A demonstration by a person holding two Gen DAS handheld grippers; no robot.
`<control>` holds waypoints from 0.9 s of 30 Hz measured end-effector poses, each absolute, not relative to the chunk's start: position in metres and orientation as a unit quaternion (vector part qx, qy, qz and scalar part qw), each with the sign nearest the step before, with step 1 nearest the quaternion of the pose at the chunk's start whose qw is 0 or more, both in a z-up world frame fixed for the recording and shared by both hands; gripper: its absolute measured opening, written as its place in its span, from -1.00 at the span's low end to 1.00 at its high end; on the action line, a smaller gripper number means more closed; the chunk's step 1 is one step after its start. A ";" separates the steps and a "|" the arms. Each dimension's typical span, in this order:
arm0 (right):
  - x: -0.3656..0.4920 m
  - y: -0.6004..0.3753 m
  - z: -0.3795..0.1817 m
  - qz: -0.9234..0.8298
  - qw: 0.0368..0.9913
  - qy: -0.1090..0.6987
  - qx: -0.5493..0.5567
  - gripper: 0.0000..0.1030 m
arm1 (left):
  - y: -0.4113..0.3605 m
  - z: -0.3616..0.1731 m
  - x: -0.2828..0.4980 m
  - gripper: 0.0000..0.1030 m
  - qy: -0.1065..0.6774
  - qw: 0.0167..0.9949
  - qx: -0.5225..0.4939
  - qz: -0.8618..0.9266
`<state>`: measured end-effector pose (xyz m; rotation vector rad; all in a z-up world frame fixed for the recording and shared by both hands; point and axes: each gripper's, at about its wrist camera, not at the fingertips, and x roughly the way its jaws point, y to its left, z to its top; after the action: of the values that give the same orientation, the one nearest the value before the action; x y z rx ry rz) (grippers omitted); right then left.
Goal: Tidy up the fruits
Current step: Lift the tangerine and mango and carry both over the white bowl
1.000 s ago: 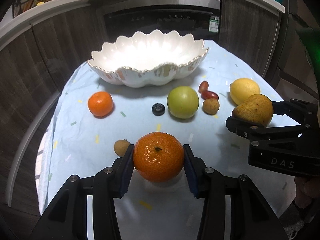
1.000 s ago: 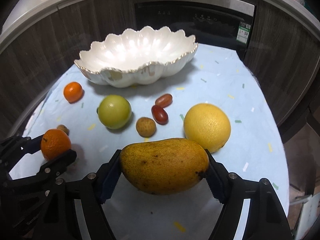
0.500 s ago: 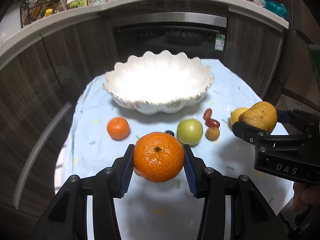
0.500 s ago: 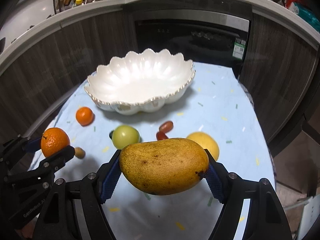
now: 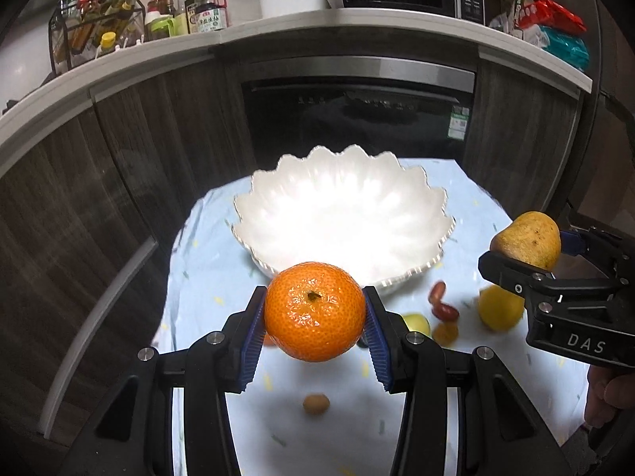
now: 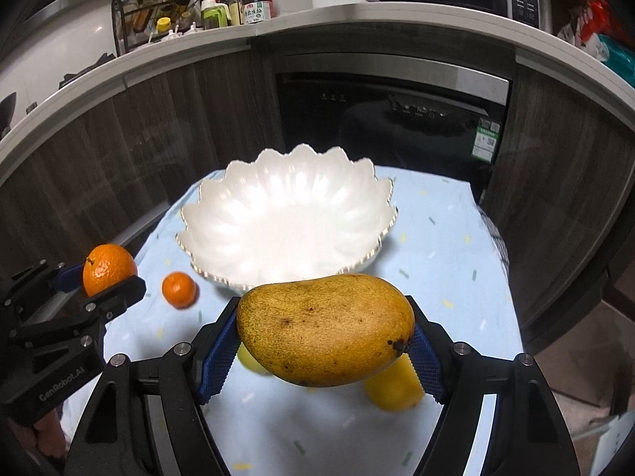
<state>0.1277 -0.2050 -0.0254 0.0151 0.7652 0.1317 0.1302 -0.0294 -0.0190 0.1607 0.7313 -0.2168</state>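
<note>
We've got a light blue confetti-print cloth (image 5: 206,277) on a small table, parked in front of dark wood cabinets (image 5: 119,150) and a built-in oven (image 5: 357,119), with bottles (image 5: 206,16) up on the counter. The white scalloped bowl (image 5: 341,214) sits at the back of the cloth. Our left gripper (image 5: 314,317) is clamped on a mandarin (image 5: 314,311), our right gripper (image 6: 323,333) on a mango (image 6: 325,327). Compared to a second ago, both fruits have been lifted well off the cloth and brought closer to the bowl.
</note>
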 end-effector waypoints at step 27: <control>0.225 -0.201 -0.033 0.089 0.915 0.393 -0.020 0.49 | -0.031 -0.035 0.225 -0.11 0.387 0.911 0.078 -0.123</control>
<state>0.2245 -0.2014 -0.0329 -0.0413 0.8101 0.1831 0.2249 -0.0308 -0.0355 0.1609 0.7980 -0.2532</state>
